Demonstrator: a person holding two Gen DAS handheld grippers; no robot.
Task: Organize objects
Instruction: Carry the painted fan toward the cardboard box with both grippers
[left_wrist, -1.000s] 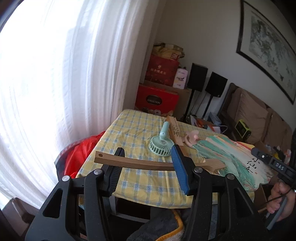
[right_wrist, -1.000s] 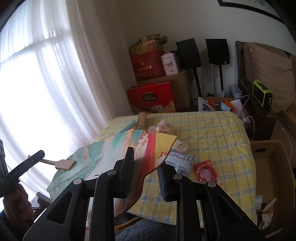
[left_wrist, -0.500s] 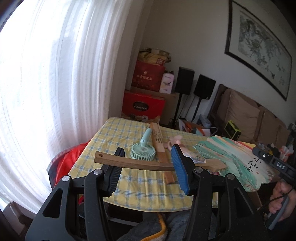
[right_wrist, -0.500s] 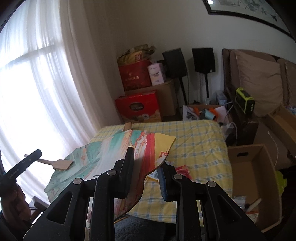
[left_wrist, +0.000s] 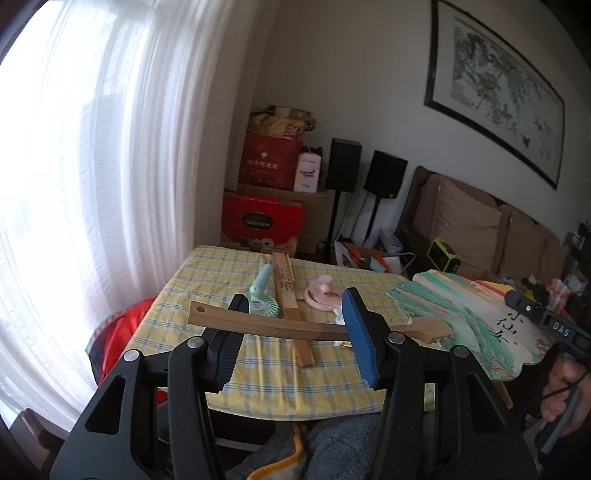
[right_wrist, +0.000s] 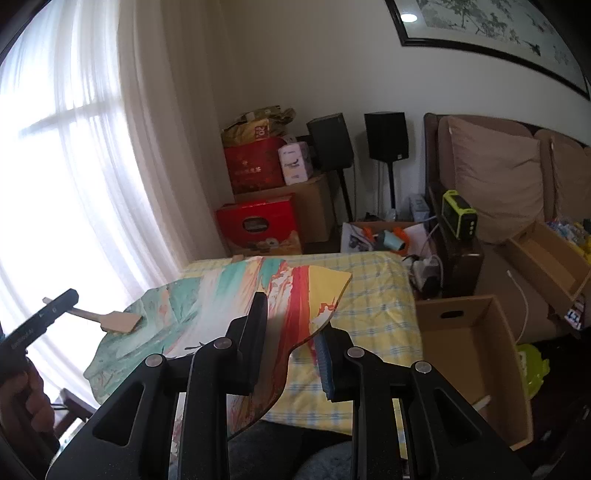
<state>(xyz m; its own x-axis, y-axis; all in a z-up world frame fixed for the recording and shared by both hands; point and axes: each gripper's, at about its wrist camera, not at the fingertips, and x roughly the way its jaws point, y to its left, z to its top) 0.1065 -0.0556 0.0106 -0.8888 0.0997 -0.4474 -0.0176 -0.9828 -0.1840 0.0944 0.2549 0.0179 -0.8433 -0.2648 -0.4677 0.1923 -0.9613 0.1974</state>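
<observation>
My left gripper (left_wrist: 293, 323) is clamped across the wooden handle (left_wrist: 288, 325) of a painted fan (right_wrist: 207, 314), jaws about half open around it. My right gripper (right_wrist: 291, 334) pinches the fan's far edge with narrow jaws. I hold the fan above the checked table (left_wrist: 207, 280), where a mint fan (left_wrist: 264, 299), a folded fan (left_wrist: 286, 295) and a pink fan (left_wrist: 321, 295) lie.
</observation>
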